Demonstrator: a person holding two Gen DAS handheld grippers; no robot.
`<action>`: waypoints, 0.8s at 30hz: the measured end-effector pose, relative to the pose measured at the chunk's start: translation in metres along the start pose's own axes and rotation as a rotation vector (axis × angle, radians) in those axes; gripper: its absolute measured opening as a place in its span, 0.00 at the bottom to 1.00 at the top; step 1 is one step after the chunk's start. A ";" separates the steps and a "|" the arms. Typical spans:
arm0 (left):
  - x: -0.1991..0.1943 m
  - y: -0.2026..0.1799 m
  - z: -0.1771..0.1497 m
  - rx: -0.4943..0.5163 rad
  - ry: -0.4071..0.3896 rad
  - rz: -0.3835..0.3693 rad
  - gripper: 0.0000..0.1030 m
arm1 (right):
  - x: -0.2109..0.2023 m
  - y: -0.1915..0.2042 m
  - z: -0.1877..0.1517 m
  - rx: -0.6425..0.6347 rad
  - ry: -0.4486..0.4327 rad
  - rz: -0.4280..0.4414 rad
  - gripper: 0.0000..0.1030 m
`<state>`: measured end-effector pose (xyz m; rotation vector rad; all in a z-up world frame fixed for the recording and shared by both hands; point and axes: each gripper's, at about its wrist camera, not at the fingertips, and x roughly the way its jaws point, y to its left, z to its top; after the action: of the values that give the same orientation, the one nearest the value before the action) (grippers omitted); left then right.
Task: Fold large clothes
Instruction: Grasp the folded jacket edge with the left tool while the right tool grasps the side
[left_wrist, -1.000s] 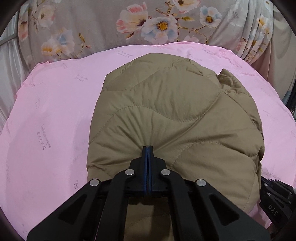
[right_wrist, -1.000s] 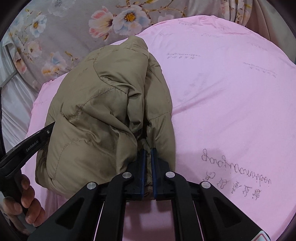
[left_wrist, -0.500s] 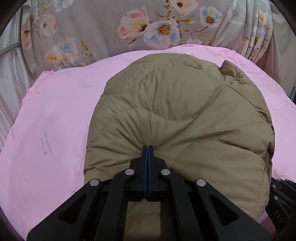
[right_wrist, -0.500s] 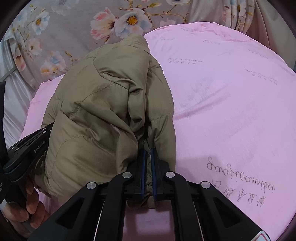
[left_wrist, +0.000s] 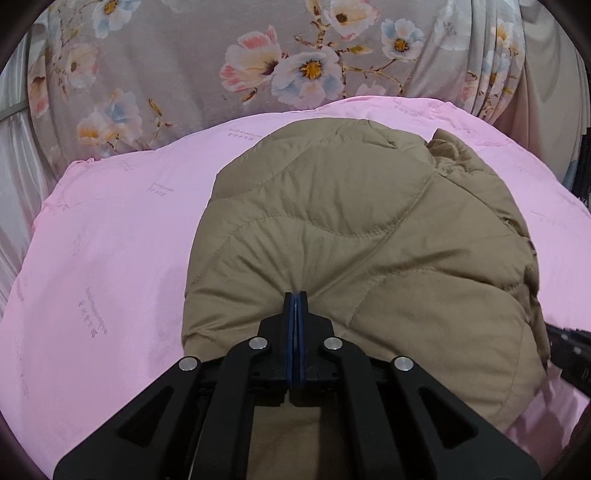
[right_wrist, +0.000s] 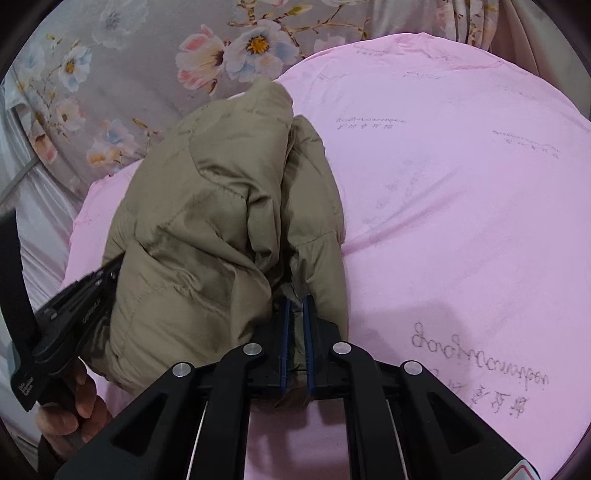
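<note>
While bunched ahead on pink sheet (left_wrist: 110, 258), jacket (left_wrist: 351, 229) edge in both clamped claws: left claw (left_wrist: 295, 299), right claw (right_wrist: 294, 306).

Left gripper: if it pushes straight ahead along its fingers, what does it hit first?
The left gripper is already shut on the tan quilted jacket, so it meets more of that jacket first. Beyond lies the pink sheet, then probably the floral fabric; depth unclear.

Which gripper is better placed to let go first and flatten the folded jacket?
Probably the right gripper: it pinches only a side fold of the khaki jacket, beside bare pink sheet. The left gripper clamps the near middle edge of the jacket, which steadies the bundle.
</note>
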<state>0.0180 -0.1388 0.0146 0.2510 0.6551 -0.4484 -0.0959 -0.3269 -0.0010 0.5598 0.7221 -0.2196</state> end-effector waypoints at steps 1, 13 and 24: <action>-0.006 0.008 -0.001 -0.020 0.007 -0.030 0.10 | -0.010 -0.003 0.007 0.009 -0.021 -0.001 0.21; 0.027 0.097 0.004 -0.378 0.221 -0.289 0.83 | 0.035 -0.039 0.058 0.125 0.154 0.138 0.61; 0.066 0.082 0.001 -0.486 0.266 -0.502 0.96 | 0.069 -0.034 0.047 0.183 0.190 0.293 0.63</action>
<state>0.1041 -0.0886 -0.0200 -0.3303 1.0713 -0.7235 -0.0318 -0.3811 -0.0327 0.8613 0.7977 0.0425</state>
